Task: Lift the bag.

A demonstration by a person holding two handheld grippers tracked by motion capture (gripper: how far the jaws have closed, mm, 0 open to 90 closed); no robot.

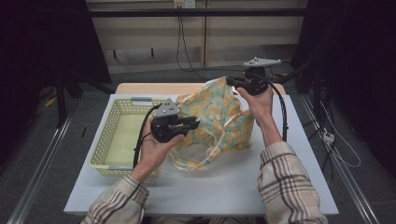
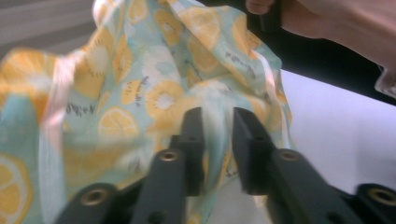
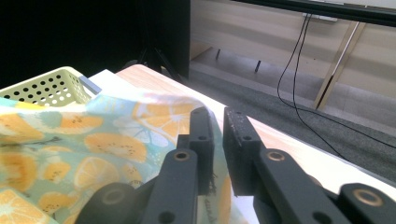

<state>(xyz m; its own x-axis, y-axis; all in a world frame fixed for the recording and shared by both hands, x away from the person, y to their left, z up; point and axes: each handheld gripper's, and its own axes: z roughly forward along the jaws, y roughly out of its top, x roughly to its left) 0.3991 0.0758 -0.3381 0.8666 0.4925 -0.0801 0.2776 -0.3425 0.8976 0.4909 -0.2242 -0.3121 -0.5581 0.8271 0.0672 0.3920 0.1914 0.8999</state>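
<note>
cloth bag point(image 1: 217, 119), pale green with orange and lemon slices printed on it and cream handles, is held up over the middle of the white table point(image 1: 299, 186), its lower folds and one handle loop resting on the tabletop toward the near edge. left gripper point(image 1: 195, 123) is seen at the bag's left side, pointing right; in the left gripper view its jaws stand a little apart with a fold of the cloth point(image 2: 154, 93) between them, and whether the pads press on it cannot be told. right gripper point(image 1: 229, 82) is raised at the bag's top corner near the far edge of the table; in the right gripper view its jaws stand narrowly apart with the cloth's edge point(image 3: 93, 144) running in between them, and a firm grip cannot be told there either. yellow perforated basket point(image 1: 103, 144) is set at the left edge of the table, just beside the bag. plaid sleeves point(image 1: 285, 186) are seen at the near edge.
</note>
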